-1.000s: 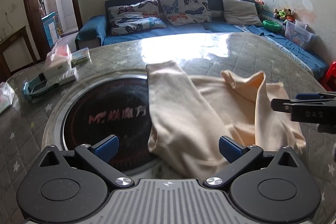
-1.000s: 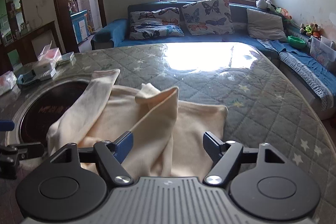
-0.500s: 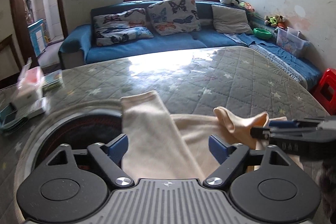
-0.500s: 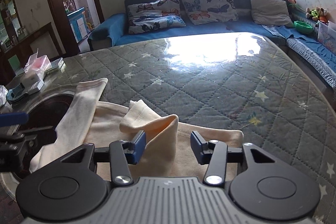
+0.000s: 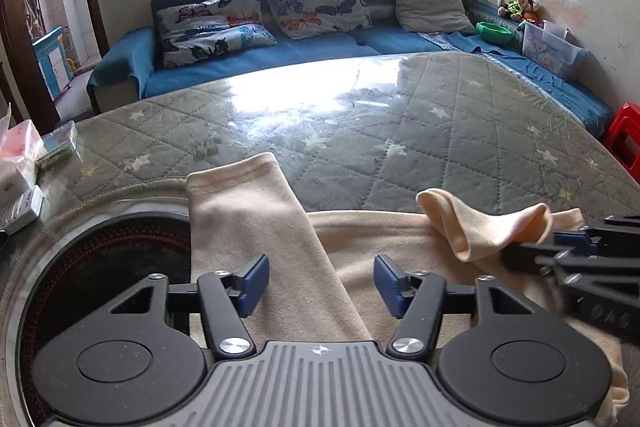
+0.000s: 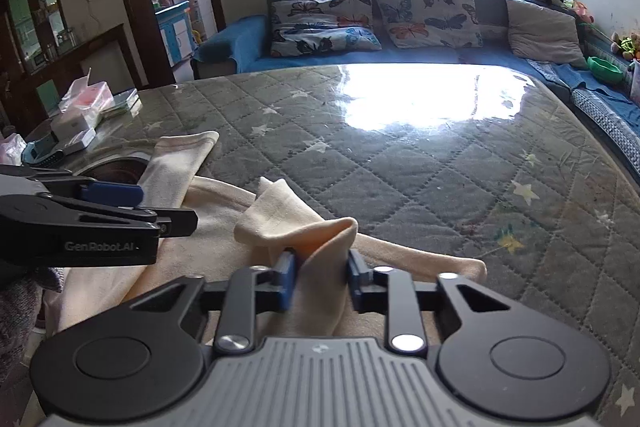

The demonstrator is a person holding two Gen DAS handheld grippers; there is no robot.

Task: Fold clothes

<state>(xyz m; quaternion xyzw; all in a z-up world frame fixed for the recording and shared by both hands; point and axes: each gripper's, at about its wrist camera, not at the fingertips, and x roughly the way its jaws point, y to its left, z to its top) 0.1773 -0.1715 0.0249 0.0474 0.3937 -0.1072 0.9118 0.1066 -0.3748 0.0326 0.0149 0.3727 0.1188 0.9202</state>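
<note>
A cream garment (image 5: 380, 239) lies on the near side of the quilted table (image 5: 400, 131). One sleeve (image 5: 248, 215) runs away from me over the garment's left part. My left gripper (image 5: 320, 283) hangs open just above that sleeve, its blue pads on either side of it and not touching. A second sleeve end (image 6: 304, 227) stands up in a raised fold. My right gripper (image 6: 320, 277) is shut on this fold, with cloth pressed between both pads. In the left wrist view the right gripper (image 5: 520, 247) comes in from the right with the fold at its tip.
A dark round hob (image 5: 100, 259) is set into the table under the garment's left edge. Boxes and packets (image 6: 80, 123) sit at the table's left side. Behind the table stand a blue sofa (image 5: 320, 39) with cushions and a red stool (image 5: 624, 139).
Both grippers came down and closer to the garment. The right jaws narrowed from wide open onto the raised sleeve fold. The left jaws narrowed somewhat over the other sleeve.
</note>
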